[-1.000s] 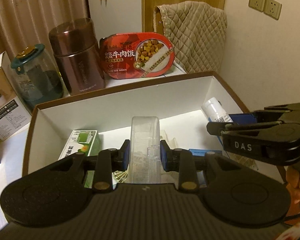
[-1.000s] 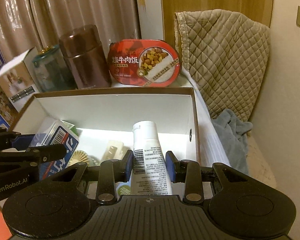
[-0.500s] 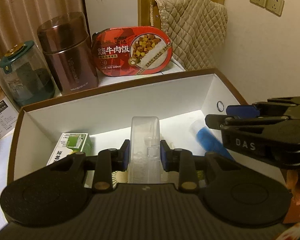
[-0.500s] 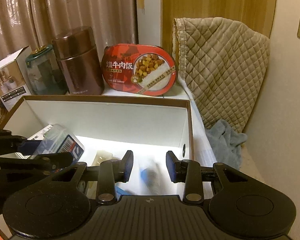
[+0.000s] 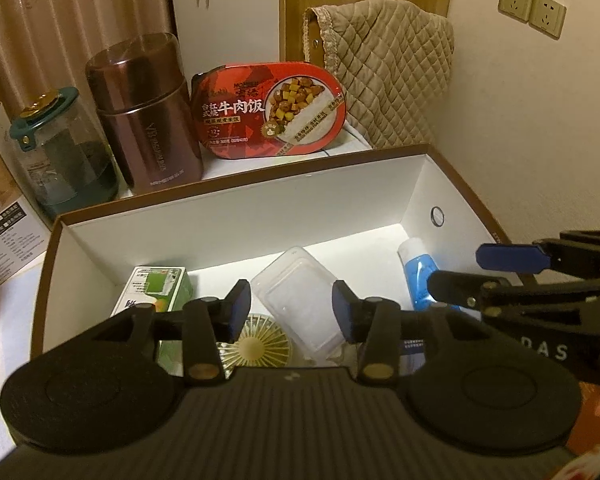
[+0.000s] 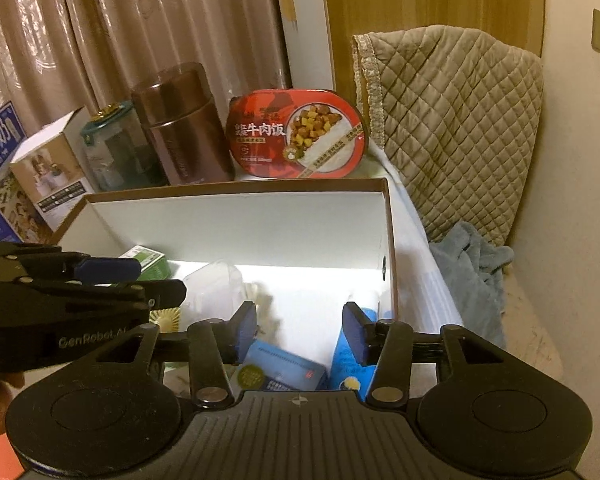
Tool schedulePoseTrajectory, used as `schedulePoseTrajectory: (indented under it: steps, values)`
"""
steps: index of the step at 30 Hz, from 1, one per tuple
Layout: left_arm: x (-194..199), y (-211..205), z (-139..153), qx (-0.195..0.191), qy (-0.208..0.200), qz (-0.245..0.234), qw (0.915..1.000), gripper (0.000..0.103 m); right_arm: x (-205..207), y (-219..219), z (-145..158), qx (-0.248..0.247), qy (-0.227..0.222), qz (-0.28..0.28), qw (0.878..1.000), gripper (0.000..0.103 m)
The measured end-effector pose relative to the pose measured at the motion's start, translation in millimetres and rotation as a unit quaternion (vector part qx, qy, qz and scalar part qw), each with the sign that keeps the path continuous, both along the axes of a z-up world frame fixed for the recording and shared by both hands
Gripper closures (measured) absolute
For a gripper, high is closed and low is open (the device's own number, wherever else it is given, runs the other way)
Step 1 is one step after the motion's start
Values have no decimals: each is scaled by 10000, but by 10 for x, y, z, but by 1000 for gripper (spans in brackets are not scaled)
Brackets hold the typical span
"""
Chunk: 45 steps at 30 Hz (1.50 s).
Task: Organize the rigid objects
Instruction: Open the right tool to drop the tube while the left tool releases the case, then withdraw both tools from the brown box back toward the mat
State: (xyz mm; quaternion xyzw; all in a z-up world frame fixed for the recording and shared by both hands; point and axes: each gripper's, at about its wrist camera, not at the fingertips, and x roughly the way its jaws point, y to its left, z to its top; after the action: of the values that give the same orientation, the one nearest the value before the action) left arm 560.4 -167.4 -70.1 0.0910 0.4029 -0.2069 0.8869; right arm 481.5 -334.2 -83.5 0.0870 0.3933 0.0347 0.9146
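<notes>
Two grippers hang over the near edge of an open white box (image 5: 236, 220) on the desk, both with fingers apart and nothing between them. The left gripper (image 5: 291, 309) has just been opening; the clear plastic case (image 5: 298, 304) now lies flat on the box floor directly beyond and below its fingers, long axis slanting from near right to far left. To the case's left stands a green carton (image 5: 156, 292); a pale round fan (image 5: 254, 346) sits at the near edge under the left finger. The right gripper (image 6: 299, 330), its jaws likewise just opened, looks down on a blue-and-white tube (image 5: 418, 272) lying along the box's right wall, cap toward the far end, just beyond its right finger; a blue packet (image 6: 280, 372) lies near, between the fingers and lower. Each item lies closer to the gripper above it, so both placements appear complete. Farther back on the desk, outside the box, stand a glass jar (image 5: 66, 160), a brown flask (image 5: 148, 112) and a red meal tray (image 5: 272, 110), well apart from either gripper.
</notes>
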Motion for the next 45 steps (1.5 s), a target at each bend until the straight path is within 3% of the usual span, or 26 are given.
schedulePoseTrajectory:
  steps: [7, 29, 45]
  values:
    - [-132, 186, 148, -90, -84, 136, 9998, 52, -201, 42, 133, 112, -77, -18, 9999, 56]
    - [-1138, 866, 555, -432, -330, 467, 9974, 52, -1019, 387, 488, 351, -396, 333, 9980, 54]
    - [-1939, 1432, 341, -550, 13, 906, 9944, 52, -1655, 768, 270, 589, -65, 818, 9949, 54]
